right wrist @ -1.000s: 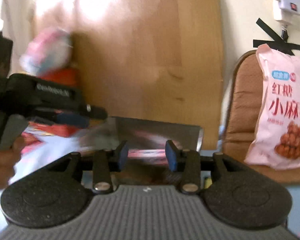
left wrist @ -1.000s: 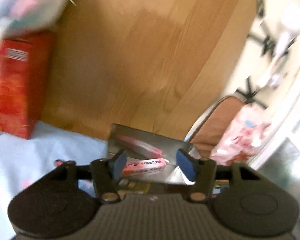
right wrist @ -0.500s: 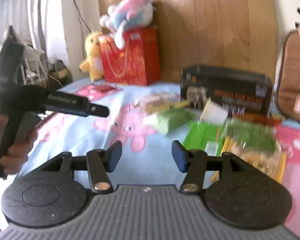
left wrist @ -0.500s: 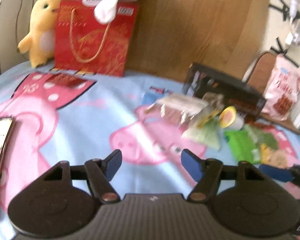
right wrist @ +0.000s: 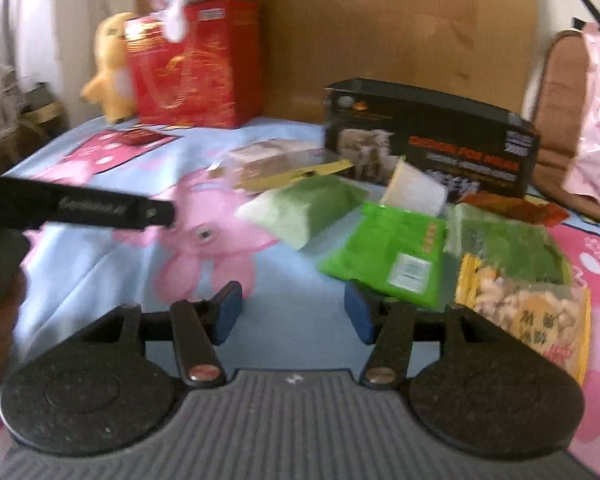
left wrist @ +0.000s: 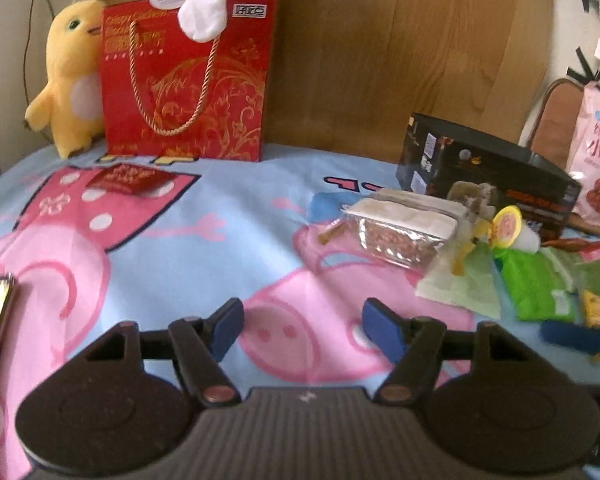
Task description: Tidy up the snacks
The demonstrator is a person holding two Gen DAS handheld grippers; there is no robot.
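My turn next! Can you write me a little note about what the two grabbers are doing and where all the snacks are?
Left gripper: jaws opening, nothing between them, above the cartoon bedsheet.
Right gripper: jaws opening, empty too, just short of the bright green packet.
Snacks lie loose in front of the black box: a silver tray pack, a pale green pouch, a small cup, a dark green bag and a yellow cracker bag.
Done: nothing looks sorted yet.
Left: the whole pile.
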